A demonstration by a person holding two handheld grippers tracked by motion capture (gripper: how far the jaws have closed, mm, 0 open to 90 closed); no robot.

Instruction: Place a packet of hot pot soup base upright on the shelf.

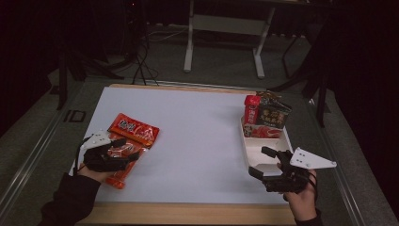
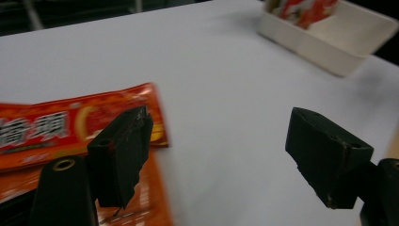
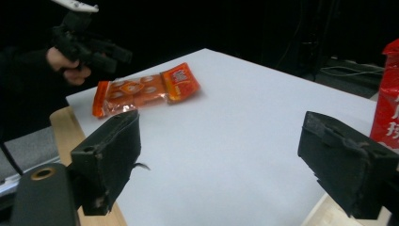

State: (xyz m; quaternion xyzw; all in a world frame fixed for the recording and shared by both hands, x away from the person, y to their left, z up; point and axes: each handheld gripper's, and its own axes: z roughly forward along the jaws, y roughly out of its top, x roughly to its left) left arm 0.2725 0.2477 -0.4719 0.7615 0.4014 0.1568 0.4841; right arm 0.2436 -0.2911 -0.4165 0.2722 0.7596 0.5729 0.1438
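Observation:
Two orange-red snack packets lie at the table's left: one flat packet (image 1: 134,128) (image 2: 42,129) and a longer one (image 1: 118,175) (image 2: 153,202) nearer the front edge. My left gripper (image 1: 128,149) (image 2: 219,127) hovers over the longer packet. Its jaws are apart with bare table between them, and its left jaw is above the packets' edge. My right gripper (image 1: 261,161) (image 3: 221,127) is open over the near end of a white tray (image 1: 251,157) and holds nothing. Looking across the table, the right gripper view catches both packets (image 3: 146,89) and the left gripper (image 3: 94,44).
At the tray's far end stand several packets (image 1: 266,117), one of them red (image 3: 388,103). The tray (image 2: 329,47) sits at the table's right edge. A wooden border (image 1: 188,214) runs along the front. Table legs and cables are on the floor beyond.

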